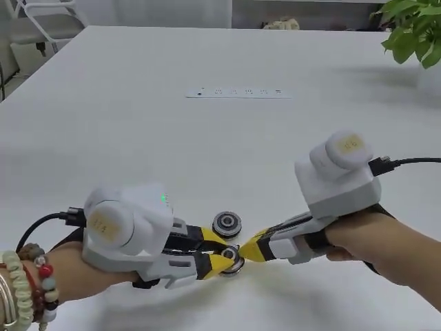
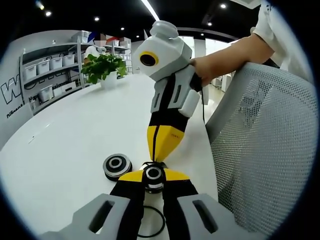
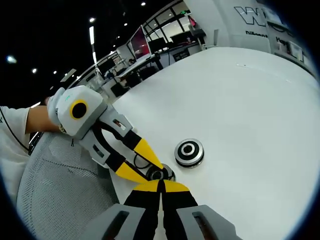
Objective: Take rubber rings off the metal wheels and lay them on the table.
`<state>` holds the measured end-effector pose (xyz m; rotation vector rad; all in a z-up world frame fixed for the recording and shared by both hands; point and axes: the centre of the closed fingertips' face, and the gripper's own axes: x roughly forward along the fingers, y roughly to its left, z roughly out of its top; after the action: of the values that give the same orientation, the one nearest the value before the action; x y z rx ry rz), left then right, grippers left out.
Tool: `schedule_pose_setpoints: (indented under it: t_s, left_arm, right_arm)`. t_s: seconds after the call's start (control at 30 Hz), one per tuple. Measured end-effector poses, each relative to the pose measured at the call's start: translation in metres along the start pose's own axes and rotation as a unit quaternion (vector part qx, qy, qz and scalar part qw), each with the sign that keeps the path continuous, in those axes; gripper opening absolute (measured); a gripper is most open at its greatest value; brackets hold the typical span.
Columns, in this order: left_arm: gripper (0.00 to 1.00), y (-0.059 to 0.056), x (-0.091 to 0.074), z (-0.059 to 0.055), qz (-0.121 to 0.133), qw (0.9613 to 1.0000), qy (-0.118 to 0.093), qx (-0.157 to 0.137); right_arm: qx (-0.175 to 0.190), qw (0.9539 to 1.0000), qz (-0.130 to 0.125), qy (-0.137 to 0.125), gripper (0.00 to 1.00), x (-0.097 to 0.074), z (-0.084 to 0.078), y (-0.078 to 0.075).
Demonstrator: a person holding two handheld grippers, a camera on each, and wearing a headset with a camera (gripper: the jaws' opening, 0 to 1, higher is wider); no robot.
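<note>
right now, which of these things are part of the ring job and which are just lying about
Job: held wheel in the left gripper; right gripper at it; second wheel; loose rubber ring.
Lying about: potted plant; socket strip; mesh chair.

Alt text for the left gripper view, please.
The left gripper clamps a metal wheel, with the shut right gripper touching its far edge. A second wheel and a loose black ring lie on the white table.
</note>
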<state>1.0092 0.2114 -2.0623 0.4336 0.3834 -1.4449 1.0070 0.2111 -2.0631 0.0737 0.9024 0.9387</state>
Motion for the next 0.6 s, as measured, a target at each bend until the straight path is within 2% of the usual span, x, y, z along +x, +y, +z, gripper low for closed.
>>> schedule_pose_setpoints:
  t_s: [0.6]
  left_arm:
    - [0.08,0.0001,0.0000,-0.0004,0.000,1.0000,-0.002,-0.001]
  right_arm:
    - [-0.034,0.9994,-0.006,0.007,0.00,0.0010,0.0002,0.0017]
